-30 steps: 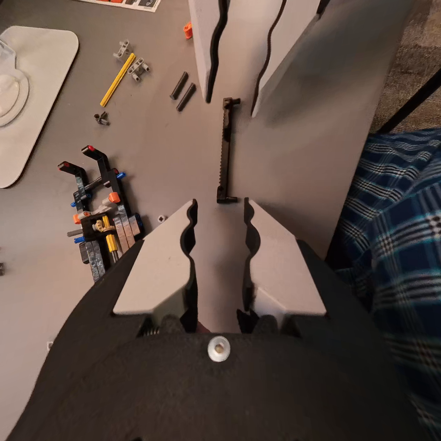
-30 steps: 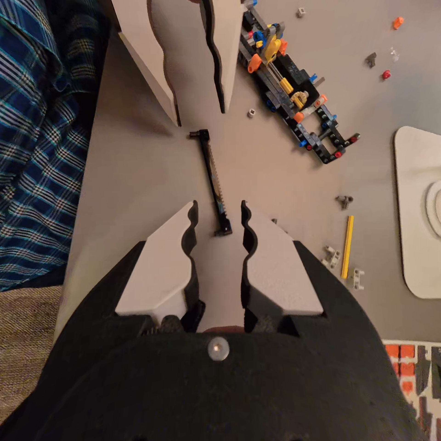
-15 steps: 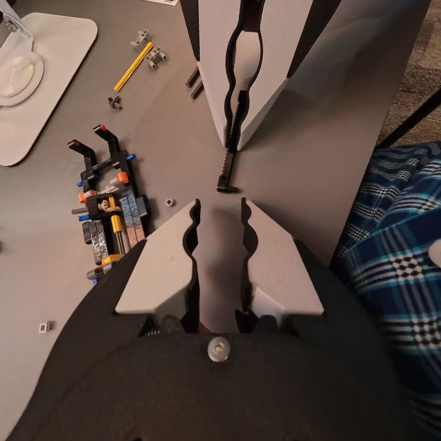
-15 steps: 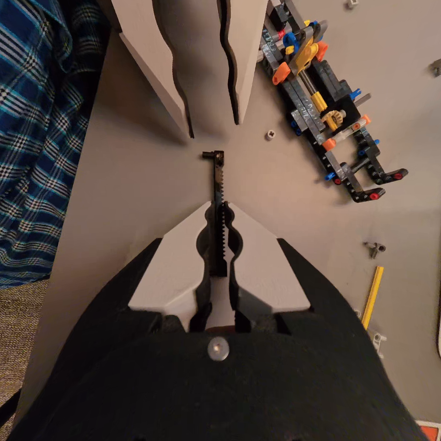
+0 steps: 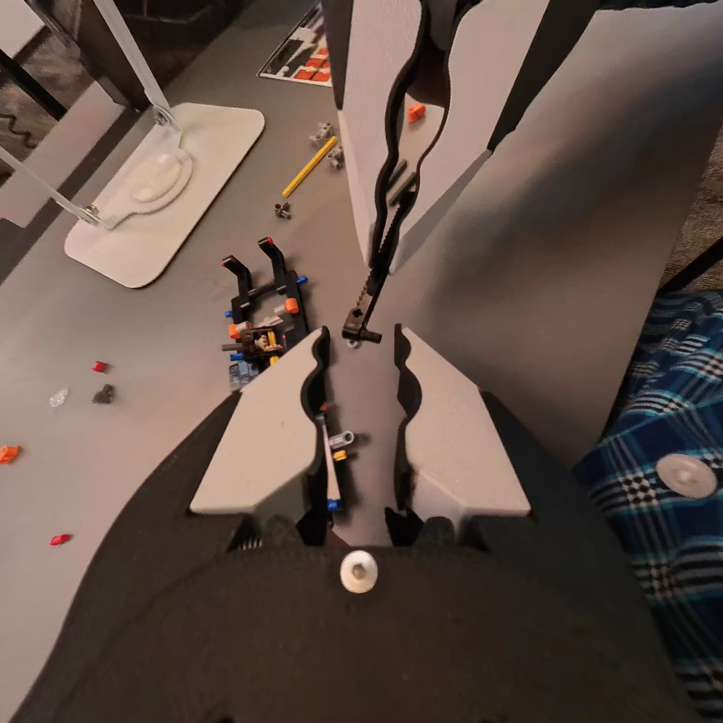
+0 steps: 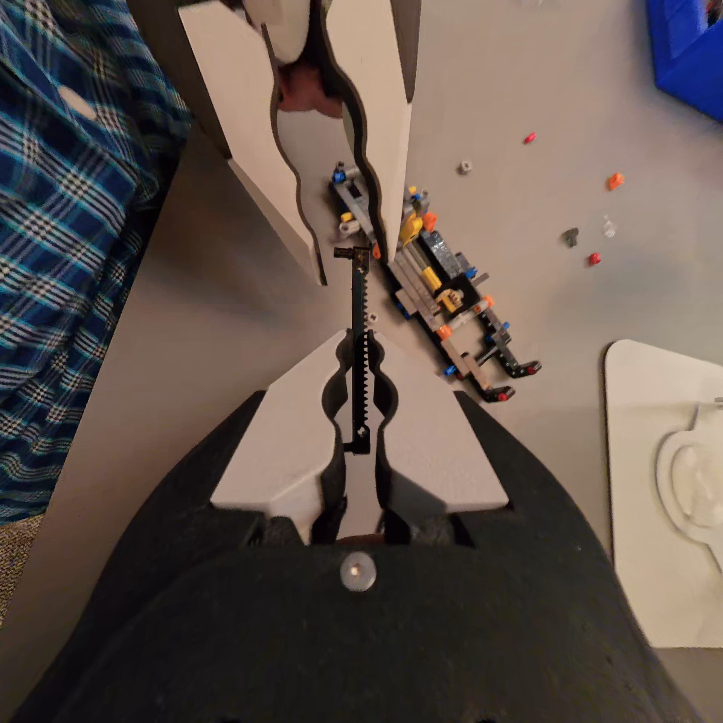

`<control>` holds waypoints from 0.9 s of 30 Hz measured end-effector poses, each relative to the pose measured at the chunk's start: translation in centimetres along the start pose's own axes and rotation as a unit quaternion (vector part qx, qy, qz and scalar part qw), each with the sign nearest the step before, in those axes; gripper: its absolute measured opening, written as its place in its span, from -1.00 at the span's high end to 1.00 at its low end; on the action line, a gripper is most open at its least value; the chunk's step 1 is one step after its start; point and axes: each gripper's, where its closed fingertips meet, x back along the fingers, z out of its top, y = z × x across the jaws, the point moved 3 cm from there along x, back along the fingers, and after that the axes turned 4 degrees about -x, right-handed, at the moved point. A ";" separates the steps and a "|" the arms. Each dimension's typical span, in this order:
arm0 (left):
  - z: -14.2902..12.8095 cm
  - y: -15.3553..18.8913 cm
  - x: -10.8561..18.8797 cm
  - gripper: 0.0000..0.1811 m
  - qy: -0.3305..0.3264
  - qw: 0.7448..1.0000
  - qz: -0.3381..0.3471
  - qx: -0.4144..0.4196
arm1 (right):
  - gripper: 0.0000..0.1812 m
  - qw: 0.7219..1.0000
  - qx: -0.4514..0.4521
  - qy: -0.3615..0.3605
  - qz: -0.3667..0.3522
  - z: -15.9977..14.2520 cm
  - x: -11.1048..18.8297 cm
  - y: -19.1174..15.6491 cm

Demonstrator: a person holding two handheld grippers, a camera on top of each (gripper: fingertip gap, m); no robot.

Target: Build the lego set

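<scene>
My right gripper [image 6: 362, 334] is shut on a black toothed rack [image 6: 358, 289] and holds it tilted above the grey table. The rack's free end [image 5: 365, 309] points at my left gripper [image 5: 360, 332], which is open and empty. The right gripper [image 5: 381, 266] shows at the top of the left wrist view. A partly built black, grey, yellow and orange lego chassis [image 6: 450, 297] lies on the table. In the left wrist view the chassis [image 5: 266, 313] is beside and partly under my left finger. The left gripper [image 6: 352, 270] hangs over the chassis's near end.
A white stand base [image 5: 168, 187] sits at the left. A yellow axle [image 5: 309, 168] and small red, orange and grey pieces [image 6: 594, 258] lie scattered. A blue bin [image 6: 688, 58] stands far off. A printed sheet [image 5: 301, 58] lies at the back. A plaid sleeve [image 5: 665, 430] is at the table edge. Both grippers' tips are close together, under 4 cm apart.
My right gripper closed on the rack and has lifted it off the table. My left gripper has risen and moved over the chassis end, still open.
</scene>
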 end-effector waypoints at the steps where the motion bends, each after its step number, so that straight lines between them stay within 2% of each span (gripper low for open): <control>1: 0.1 -0.2 0.1 0.68 0.004 1.000 0.004 -0.003 | 0.96 1.000 0.001 0.006 0.002 0.4 0.0 0.2; 5: 0.3 -1.0 0.5 0.80 0.025 1.000 0.017 -0.001 | 0.96 1.000 0.008 0.016 0.005 1.6 0.0 0.6; 23: 0.8 -4.6 2.1 0.82 0.077 0.996 0.041 0.028 | 0.96 0.999 0.020 0.017 -0.018 4.3 0.0 3.6; 25: 0.7 -5.0 2.2 0.79 0.074 0.996 0.042 0.041 | 0.96 0.999 0.027 0.021 -0.030 4.8 0.2 4.0; 27: 0.4 -5.4 2.2 0.66 0.062 0.996 0.037 0.053 | 0.97 0.998 0.035 0.016 -0.046 4.9 0.3 4.5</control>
